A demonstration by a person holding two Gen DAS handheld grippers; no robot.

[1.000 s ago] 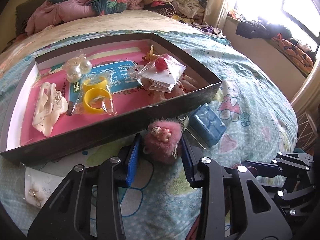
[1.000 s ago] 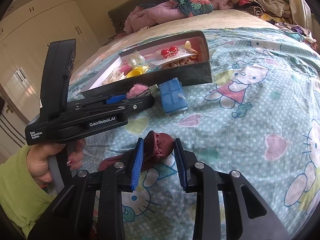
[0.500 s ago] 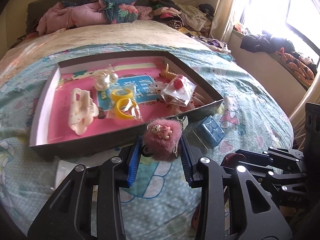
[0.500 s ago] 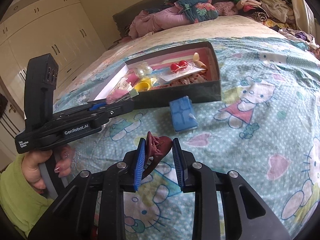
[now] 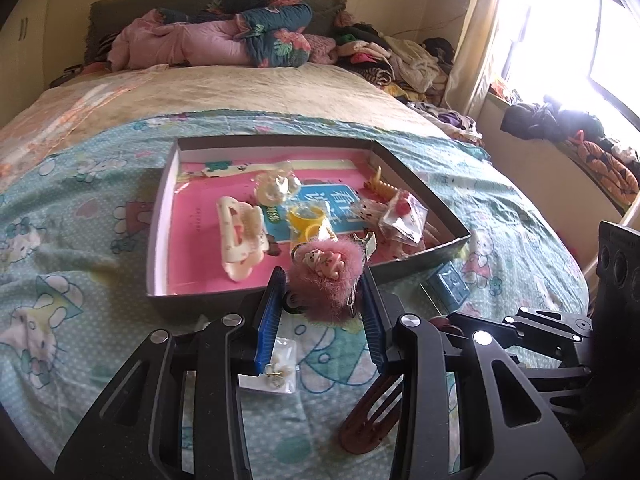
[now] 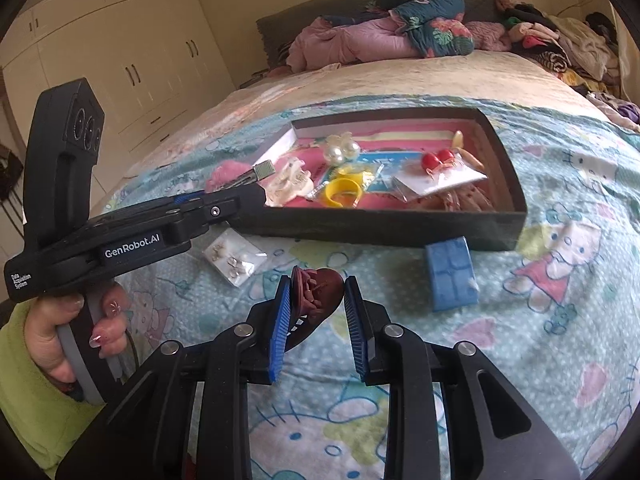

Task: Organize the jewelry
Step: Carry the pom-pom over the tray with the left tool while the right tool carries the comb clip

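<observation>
Left gripper pinches the pink pom-pom clip over the box edge, ready to drop in — right gripper clamps the maroon claw clip above the bed

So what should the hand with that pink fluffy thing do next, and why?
Probably carry it a little further forward over the box wall and let go. The left gripper holds the pompom clip right at the near wall, and the pink floor just past it, beside the white clip, looks bare.
</observation>
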